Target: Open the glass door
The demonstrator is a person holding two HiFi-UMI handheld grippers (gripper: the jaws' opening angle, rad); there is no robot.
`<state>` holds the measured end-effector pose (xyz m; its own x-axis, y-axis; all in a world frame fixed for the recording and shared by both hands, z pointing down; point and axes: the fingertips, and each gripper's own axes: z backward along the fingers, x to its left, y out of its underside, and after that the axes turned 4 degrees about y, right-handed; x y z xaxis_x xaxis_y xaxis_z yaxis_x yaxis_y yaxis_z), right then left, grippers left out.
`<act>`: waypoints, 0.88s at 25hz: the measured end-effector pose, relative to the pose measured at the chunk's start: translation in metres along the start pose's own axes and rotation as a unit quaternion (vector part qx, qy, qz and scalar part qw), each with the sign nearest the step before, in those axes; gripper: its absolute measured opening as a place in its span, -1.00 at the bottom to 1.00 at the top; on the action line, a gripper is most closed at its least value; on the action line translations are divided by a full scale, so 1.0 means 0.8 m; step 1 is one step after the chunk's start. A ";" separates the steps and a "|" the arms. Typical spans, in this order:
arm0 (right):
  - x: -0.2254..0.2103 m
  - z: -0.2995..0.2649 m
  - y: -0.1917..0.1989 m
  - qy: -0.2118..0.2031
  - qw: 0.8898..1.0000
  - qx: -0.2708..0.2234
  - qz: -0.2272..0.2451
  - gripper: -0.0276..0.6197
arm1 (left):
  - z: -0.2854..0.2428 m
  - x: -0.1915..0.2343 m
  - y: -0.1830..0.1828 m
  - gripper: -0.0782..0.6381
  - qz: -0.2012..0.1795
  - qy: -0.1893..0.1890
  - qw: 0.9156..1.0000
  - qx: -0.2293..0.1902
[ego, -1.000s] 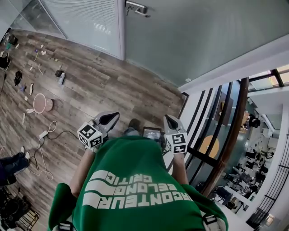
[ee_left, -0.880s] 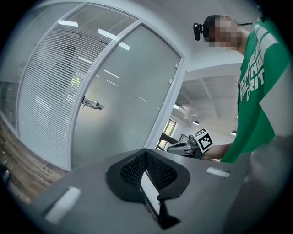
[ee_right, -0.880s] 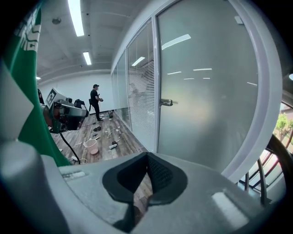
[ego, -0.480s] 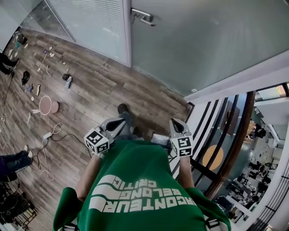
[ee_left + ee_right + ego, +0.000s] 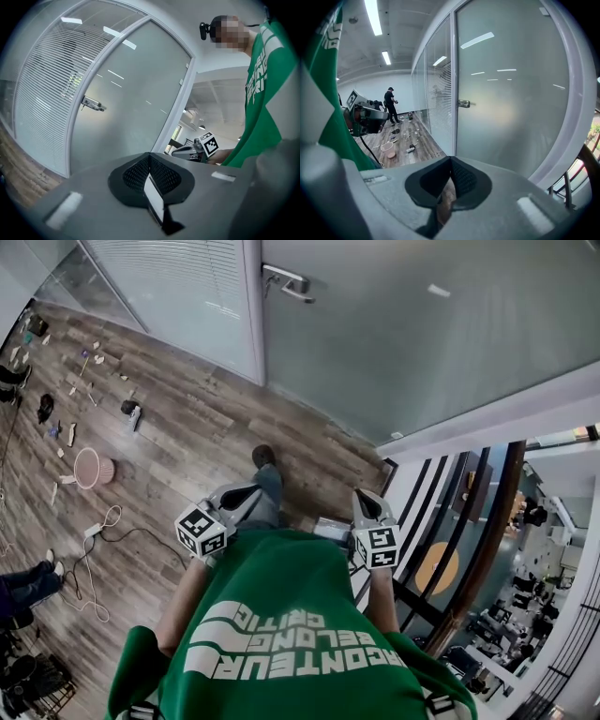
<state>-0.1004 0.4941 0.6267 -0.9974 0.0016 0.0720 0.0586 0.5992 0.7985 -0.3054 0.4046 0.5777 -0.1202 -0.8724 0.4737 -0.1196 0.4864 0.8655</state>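
Wood floor [image 5: 187,437] meets glass door [image 5: 394,324]; left hand-held gripper [image 5: 241,493], right hand-held gripper [image 5: 363,502] both closed.

I count two grey plastic grippers — left gripper [image 5: 246,493], right gripper [image 5: 364,500] — one frosted glass door [image 5: 403,324], one silver lever handle [image 5: 286,282].

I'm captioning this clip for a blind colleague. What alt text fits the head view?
Seen from above, a person in a green shirt holds the left gripper and right gripper short of a frosted glass door with a metal lever handle. A cable and small items litter the wood floor at left.
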 end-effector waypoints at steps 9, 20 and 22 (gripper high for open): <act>-0.040 -0.070 -0.059 -0.001 1.000 0.002 0.028 -0.94 | -0.049 0.079 -0.051 -0.76 0.003 -0.004 1.000 -0.024; -0.096 -0.187 -0.150 0.001 1.000 0.002 0.029 -0.94 | -0.112 0.187 -0.130 -0.76 0.005 0.008 1.000 -0.026; -0.099 -0.212 -0.168 -0.007 0.999 0.000 0.033 -0.94 | -0.116 0.206 -0.142 -0.76 0.005 0.002 1.000 -0.026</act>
<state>-0.0220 0.2777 0.6149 -0.9919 0.0527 0.1153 0.1239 0.5977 0.7921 -0.2201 0.2010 0.5725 -0.1166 -0.8680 0.4827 -0.0678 0.4918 0.8680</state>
